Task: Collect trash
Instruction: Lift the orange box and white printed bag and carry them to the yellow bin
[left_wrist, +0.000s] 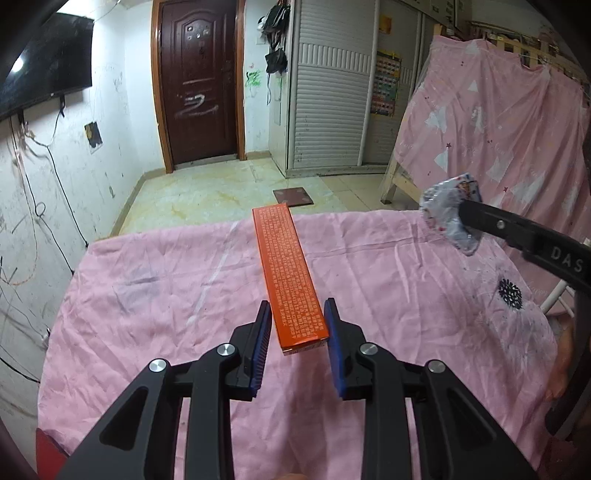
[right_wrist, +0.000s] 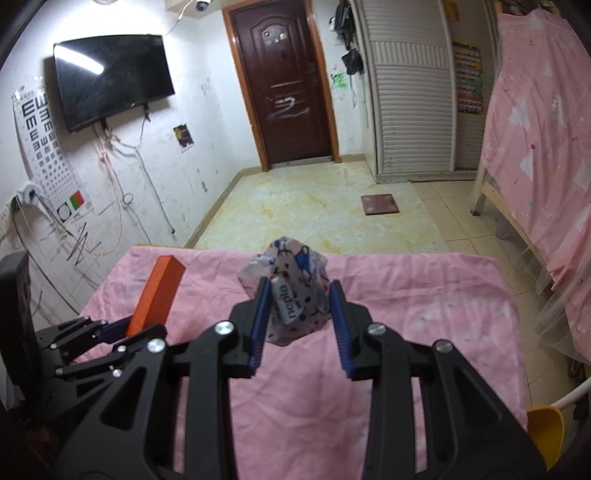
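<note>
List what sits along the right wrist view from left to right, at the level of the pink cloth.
left gripper → orange box → crumpled wrapper held in the right gripper → yellow scoop at the far right edge.

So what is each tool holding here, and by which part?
Left tool grips the orange box by its near end. Right tool grips the crumpled wrapper by its lower sides.
</note>
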